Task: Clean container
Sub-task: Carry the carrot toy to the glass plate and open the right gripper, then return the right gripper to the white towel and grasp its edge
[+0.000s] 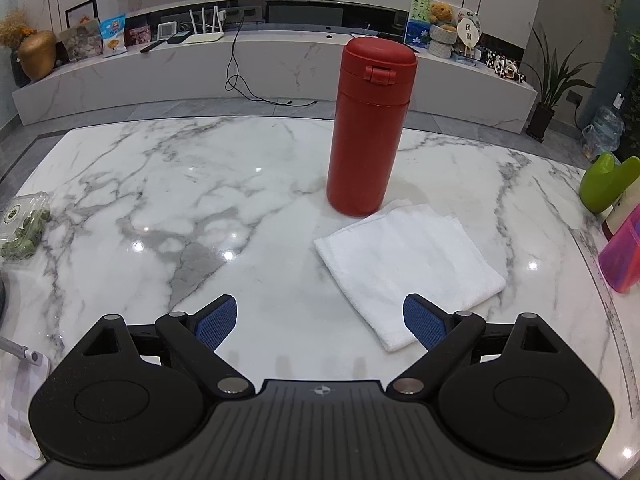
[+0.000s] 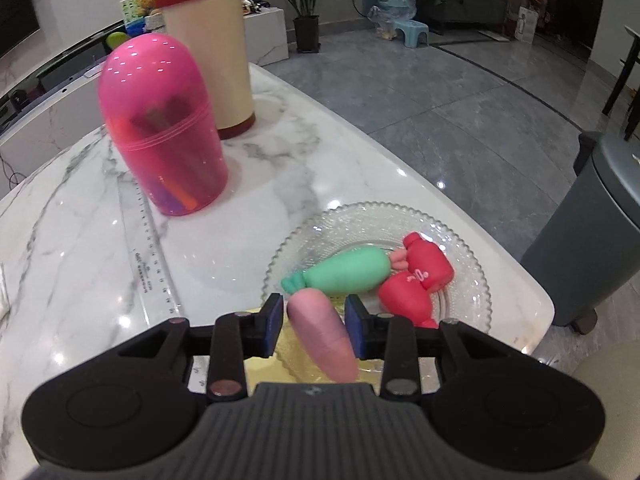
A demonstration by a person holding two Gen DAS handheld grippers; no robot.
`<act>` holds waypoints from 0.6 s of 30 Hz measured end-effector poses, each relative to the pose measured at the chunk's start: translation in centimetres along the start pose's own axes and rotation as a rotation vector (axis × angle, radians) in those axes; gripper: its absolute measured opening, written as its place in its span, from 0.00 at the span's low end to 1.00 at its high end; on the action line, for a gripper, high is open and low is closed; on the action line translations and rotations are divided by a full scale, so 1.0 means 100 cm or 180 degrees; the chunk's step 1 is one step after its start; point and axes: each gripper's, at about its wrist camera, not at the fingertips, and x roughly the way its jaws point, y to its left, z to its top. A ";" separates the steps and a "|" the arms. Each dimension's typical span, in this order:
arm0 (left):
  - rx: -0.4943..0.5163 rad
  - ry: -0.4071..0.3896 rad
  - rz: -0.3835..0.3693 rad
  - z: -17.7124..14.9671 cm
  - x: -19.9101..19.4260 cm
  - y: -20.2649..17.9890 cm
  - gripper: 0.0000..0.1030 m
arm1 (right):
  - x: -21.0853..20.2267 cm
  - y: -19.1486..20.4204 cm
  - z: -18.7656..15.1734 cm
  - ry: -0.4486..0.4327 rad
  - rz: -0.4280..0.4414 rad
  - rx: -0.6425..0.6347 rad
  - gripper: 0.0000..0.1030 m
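A tall red bottle (image 1: 370,124) with a closed flip lid stands upright on the marble table (image 1: 200,200). A folded white cloth (image 1: 408,264) lies just in front of it, to the right. My left gripper (image 1: 320,320) is open and empty, low over the table; its right finger (image 1: 424,320) is at the cloth's near edge. In the right wrist view, my right gripper (image 2: 314,328) has its jaws around a pink carrot-shaped toy (image 2: 324,340) over a glass plate (image 2: 460,240); whether the pads touch it is unclear.
The plate also holds a green carrot toy (image 2: 344,272) and red toys (image 2: 416,284). A pink domed container (image 2: 164,128), a cream canister with a red lid (image 2: 212,48) and a clear ruler (image 2: 148,248) stand nearby. A pack of green food (image 1: 24,228) lies at far left.
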 end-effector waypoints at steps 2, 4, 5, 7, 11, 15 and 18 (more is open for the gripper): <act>-0.0012 0.0003 0.0010 0.000 0.000 0.001 0.89 | -0.006 0.005 0.000 -0.0095 -0.0036 -0.0089 0.43; -0.0026 0.0007 0.0020 0.000 0.001 0.002 0.89 | -0.012 0.014 0.000 -0.0210 0.0005 -0.0183 0.44; -0.0037 0.0004 0.0025 0.001 0.001 0.002 0.89 | -0.016 0.019 0.000 -0.0260 0.0088 -0.0223 0.44; -0.0052 0.0000 0.0031 0.001 0.002 0.002 0.89 | -0.022 0.031 0.000 -0.0358 0.0253 -0.0302 0.44; -0.0054 0.0035 0.0062 0.001 0.005 0.002 0.89 | -0.029 0.072 -0.005 -0.0374 0.0721 -0.0510 0.44; -0.0060 0.0041 0.0069 0.000 0.006 0.002 0.89 | -0.030 0.125 -0.010 -0.0290 0.1197 -0.0720 0.44; -0.0048 0.0107 0.0106 -0.001 0.013 0.002 0.89 | -0.028 0.166 -0.014 -0.0196 0.1485 -0.0861 0.44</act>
